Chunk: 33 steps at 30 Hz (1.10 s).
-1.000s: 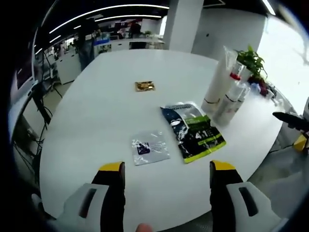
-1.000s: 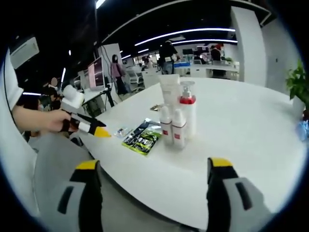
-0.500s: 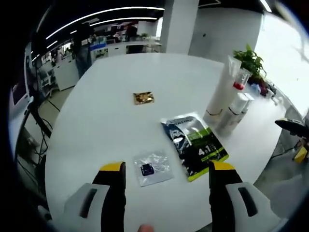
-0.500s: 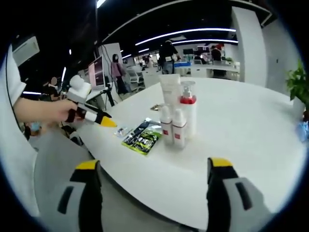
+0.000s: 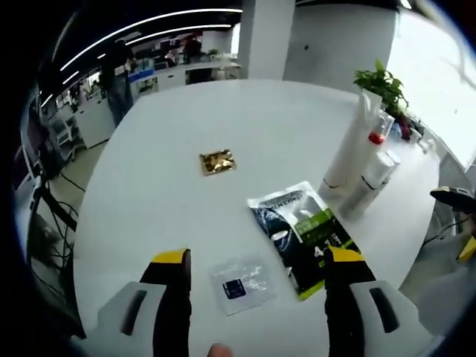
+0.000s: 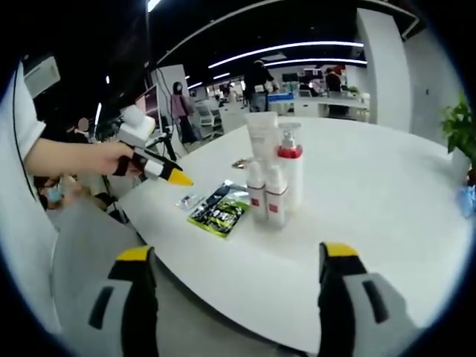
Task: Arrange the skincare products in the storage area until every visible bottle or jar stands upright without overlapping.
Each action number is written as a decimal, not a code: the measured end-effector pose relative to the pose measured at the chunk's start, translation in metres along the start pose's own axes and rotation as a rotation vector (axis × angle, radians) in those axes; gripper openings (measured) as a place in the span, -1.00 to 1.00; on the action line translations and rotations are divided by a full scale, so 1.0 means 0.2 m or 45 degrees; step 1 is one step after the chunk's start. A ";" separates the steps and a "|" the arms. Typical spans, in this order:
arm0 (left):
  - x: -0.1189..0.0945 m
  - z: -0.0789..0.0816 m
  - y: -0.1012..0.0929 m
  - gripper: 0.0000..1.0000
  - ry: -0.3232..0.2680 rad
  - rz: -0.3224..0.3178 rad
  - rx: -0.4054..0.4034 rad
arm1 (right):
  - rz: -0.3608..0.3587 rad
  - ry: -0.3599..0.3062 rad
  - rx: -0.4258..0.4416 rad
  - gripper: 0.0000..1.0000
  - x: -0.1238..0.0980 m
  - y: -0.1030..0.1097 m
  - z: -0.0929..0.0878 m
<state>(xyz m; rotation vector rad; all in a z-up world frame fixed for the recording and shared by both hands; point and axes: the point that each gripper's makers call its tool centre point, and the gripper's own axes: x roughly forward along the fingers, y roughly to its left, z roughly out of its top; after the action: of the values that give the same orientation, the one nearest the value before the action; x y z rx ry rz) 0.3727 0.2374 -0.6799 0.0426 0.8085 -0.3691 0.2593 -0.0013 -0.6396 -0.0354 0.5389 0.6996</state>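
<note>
Reviewing the left gripper view, we found the left gripper (image 5: 253,268) held above the near edge of the table (image 5: 171,141), jaws wide apart and empty. Between them on the table lay a clear sachet (image 5: 242,282); a dark-and-green pouch (image 5: 303,236) lay flat just beside it, and a small gold packet (image 5: 217,161) sat well apart, further in. The tall tube (image 5: 355,141), a pump bottle (image 5: 378,134) and a smaller bottle (image 5: 370,184) stood upright in a cluster near the pouch.

In the right gripper view, the right gripper (image 6: 232,268) hung off the table edge, also wide open and holding nothing.

We judged the chief risk to lie in the flat items: the sachet and pouch are thin and slick, and a grip from above could slide them off the edge or crumple them. A reach toward the pouch could also knock the bottles, which stood nearly touching.

We could not tell the small bottles (image 6: 266,193) apart by label, nor read the pouch print. The pump bottle was partly hidden behind the tube in the left gripper view.
</note>
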 end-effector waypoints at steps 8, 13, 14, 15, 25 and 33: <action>0.12 0.05 0.04 0.43 0.065 0.006 -0.012 | -0.005 0.012 0.018 0.82 0.00 -0.01 -0.01; 0.19 0.10 0.08 0.47 0.116 0.008 0.012 | -0.004 0.018 0.032 0.82 0.00 -0.01 -0.02; 0.20 0.11 0.08 0.48 0.117 0.010 0.011 | -0.003 0.019 0.034 0.82 0.00 -0.01 -0.02; 0.22 0.12 0.09 0.49 0.124 0.015 0.003 | -0.002 0.021 0.036 0.82 0.00 -0.01 -0.02; 0.38 0.25 0.16 0.55 0.153 0.038 -0.054 | -0.021 0.021 0.072 0.82 0.00 -0.04 -0.02; 0.55 0.28 0.23 0.57 0.230 0.066 -0.047 | -0.044 0.025 0.085 0.82 0.00 -0.06 -0.03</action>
<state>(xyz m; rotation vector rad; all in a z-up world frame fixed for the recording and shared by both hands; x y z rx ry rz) 0.4973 0.2371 -0.7234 0.0633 0.9904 -0.3042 0.2640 -0.0109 -0.6458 0.0105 0.5787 0.6474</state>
